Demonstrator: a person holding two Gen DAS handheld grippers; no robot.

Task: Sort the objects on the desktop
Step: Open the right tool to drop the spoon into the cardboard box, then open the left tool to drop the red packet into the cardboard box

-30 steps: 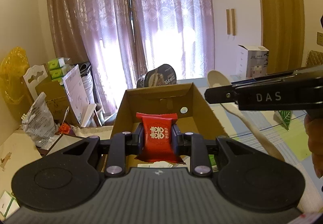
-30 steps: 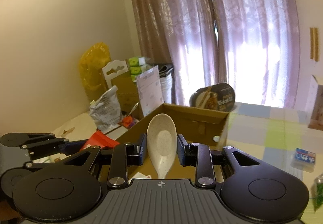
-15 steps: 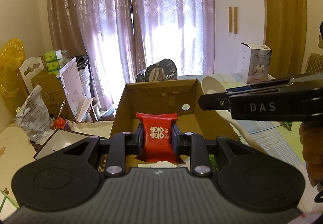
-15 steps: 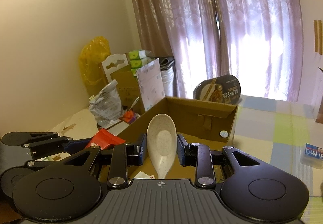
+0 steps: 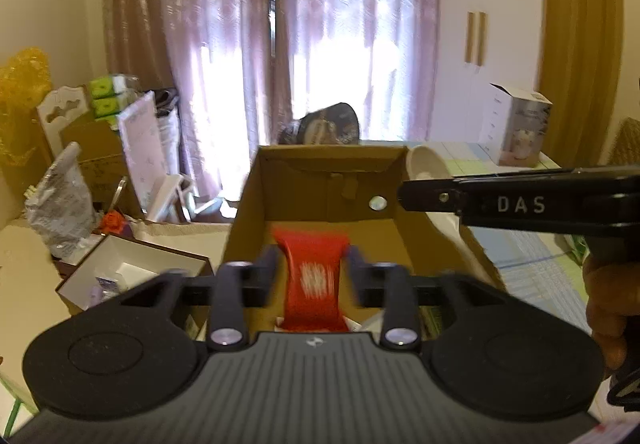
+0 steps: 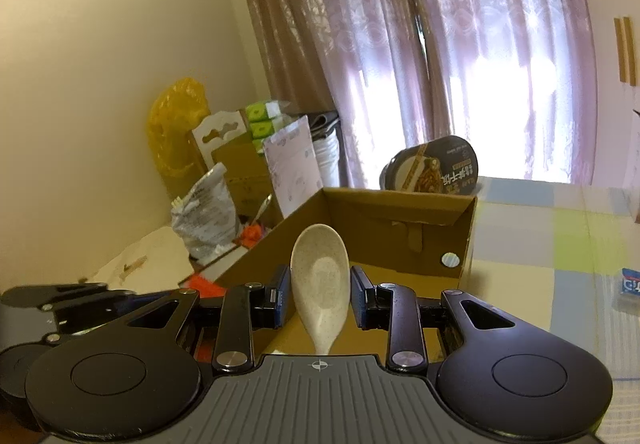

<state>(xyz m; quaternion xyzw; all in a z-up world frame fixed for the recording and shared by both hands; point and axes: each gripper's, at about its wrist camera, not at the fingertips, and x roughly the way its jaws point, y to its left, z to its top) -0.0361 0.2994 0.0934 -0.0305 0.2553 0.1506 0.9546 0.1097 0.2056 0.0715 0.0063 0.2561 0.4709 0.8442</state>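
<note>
An open cardboard box (image 5: 320, 160) stands straight ahead in both views. My left gripper (image 5: 313, 268) hangs over it with its fingers parted. A red packet (image 5: 314, 276) with white print shows motion-blurred between them, loose from the pads. My right gripper (image 6: 320, 300) is shut on a speckled cream spoon (image 6: 320, 276), bowl end forward, at the near wall of the box (image 6: 400, 204). In the left wrist view the right gripper (image 5: 404, 196) reaches in side-on from the right, and the spoon (image 5: 426, 164) pokes over the box's right corner.
A dark instant-noodle bowl (image 6: 432, 164) lies on its side behind the box. A white carton (image 5: 516, 124) stands far right on the checked tablecloth. Left of the box are an open white-lined box (image 5: 120, 272), a silver bag (image 5: 64, 204) and stacked cartons. A small blue packet (image 6: 632, 284) lies at the right.
The left fingers have spread apart and the red packet has slipped downward between them. Both grippers came closer to the box. The right gripper still grips the spoon.
</note>
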